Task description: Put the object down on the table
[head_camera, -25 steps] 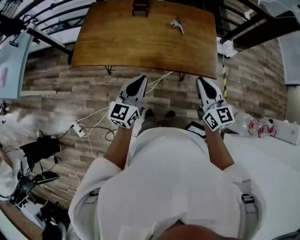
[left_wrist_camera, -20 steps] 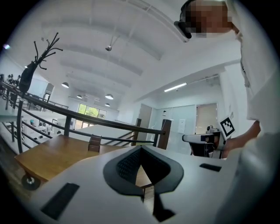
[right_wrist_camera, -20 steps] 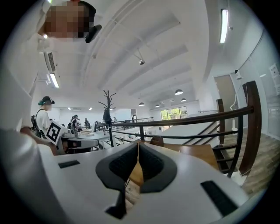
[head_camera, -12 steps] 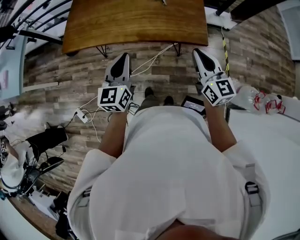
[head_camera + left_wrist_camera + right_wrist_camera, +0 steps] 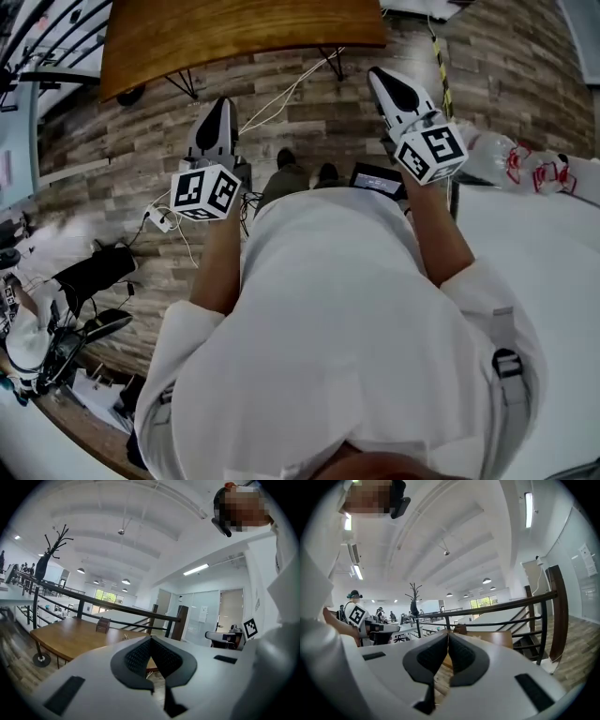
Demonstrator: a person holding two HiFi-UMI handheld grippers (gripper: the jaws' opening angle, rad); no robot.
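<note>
While you stand over the plank floor (image 5: 309, 122), your left gripper (image 5: 222, 105) and right gripper (image 5: 378, 77) hang out in front of your white top (image 5: 328, 328), each with its jaws pressed together on nothing. Beyond them sits the wooden table (image 5: 234, 33), well apart from both, and on it, right of a dark box (image 5: 103, 624), lies a small pale object (image 5: 125, 637), too tiny to identify.

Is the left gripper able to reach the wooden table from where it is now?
Probably not: nothing blocks the way, but the left gripper, jaws shut, hangs over the floor, short of the wooden table.
</note>
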